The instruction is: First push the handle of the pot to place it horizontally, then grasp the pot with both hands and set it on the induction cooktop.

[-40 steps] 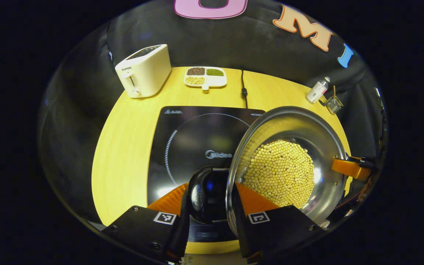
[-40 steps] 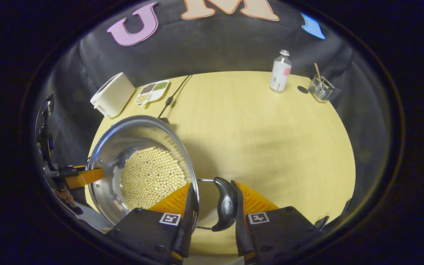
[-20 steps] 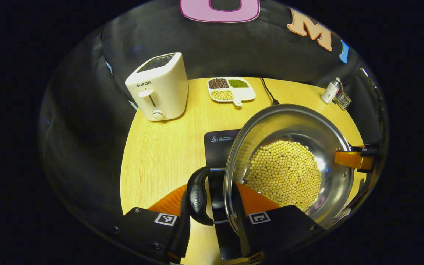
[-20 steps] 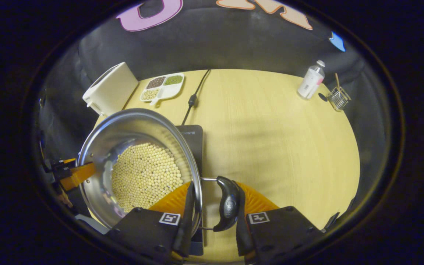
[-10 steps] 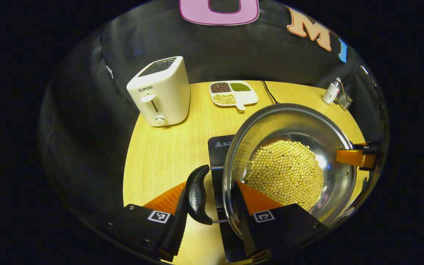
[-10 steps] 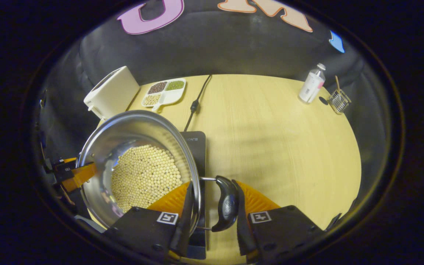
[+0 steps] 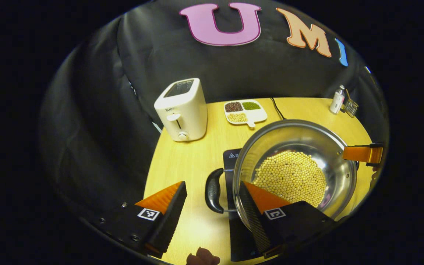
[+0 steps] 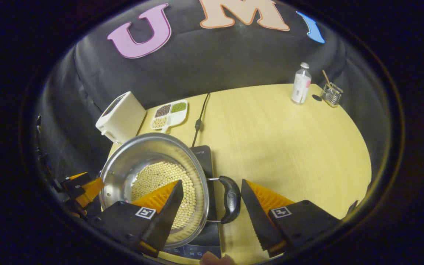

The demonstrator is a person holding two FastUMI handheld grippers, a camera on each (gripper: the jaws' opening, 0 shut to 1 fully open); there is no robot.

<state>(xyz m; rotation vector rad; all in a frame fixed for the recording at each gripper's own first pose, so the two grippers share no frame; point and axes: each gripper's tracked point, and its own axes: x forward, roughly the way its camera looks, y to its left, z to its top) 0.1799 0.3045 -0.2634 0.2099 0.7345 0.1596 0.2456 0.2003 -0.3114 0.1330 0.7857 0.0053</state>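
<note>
Left gripper view, left to right: a white toaster (image 7: 182, 109) stands at the back left of the yellow table (image 7: 182, 165), just beside a divided dish of beans (image 7: 245, 111); a black cable (image 7: 277, 108) runs toward the wall behind the dish. Nearer the camera, the left gripper (image 7: 212, 206) has its fingers spread wide, gripping nothing; one finger lies left of the pot's black side handle (image 7: 213, 190), the other overlaps the rim of the steel pot (image 7: 335, 147). The pot, filled with pale yellow beans (image 7: 293, 176), sits on the black induction cooktop (image 7: 231, 158), whose edge shows under it. At far right, a fingertip of the other gripper appears beside the pot's rim, and a bottle (image 7: 336, 99) and wire holder (image 7: 351, 107) stand at the table's back corner.

Right gripper view, left to right: the toaster (image 8: 122, 117), the dish of beans (image 8: 170, 112), then the pot (image 8: 131, 162) resting on the cooktop (image 8: 204, 156). The right gripper (image 8: 210, 208) is likewise spread wide and empty, its fingers either side of the pot's second black handle (image 8: 231, 198), touching neither. The bottle (image 8: 301, 83) and wire holder (image 8: 330, 94) stand far right
</note>
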